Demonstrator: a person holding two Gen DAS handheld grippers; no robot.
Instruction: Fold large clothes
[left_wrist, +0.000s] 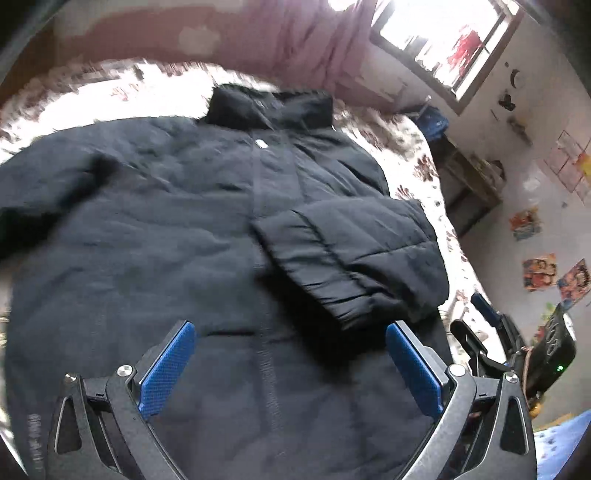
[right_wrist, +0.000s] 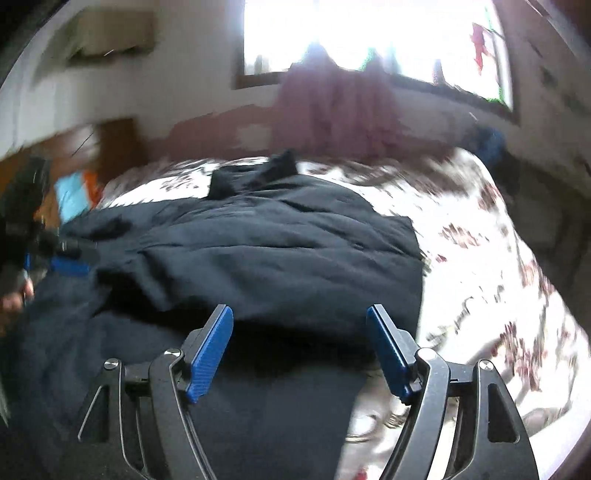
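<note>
Left wrist view shows both the left gripper (left_wrist: 290, 349) and right gripper (right_wrist: 300, 334) wide and empty over the jacket (left_wrist: 177, 229), whose folded-in sleeve (left_wrist: 351, 254) looks puffy and could spring back.

Jacket (left_wrist: 166, 229) on bed (left_wrist: 417, 155)

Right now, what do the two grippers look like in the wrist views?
Both look alike. The left gripper has two flat blue textured pads set in black angular fingers, silver round bolts at the pivots, triangular cut-outs in the outer arms and faint lettering on the left one. The right gripper shows the same blue pads, black linkages and silver bolts. No cables or sleeves are visible.
</note>
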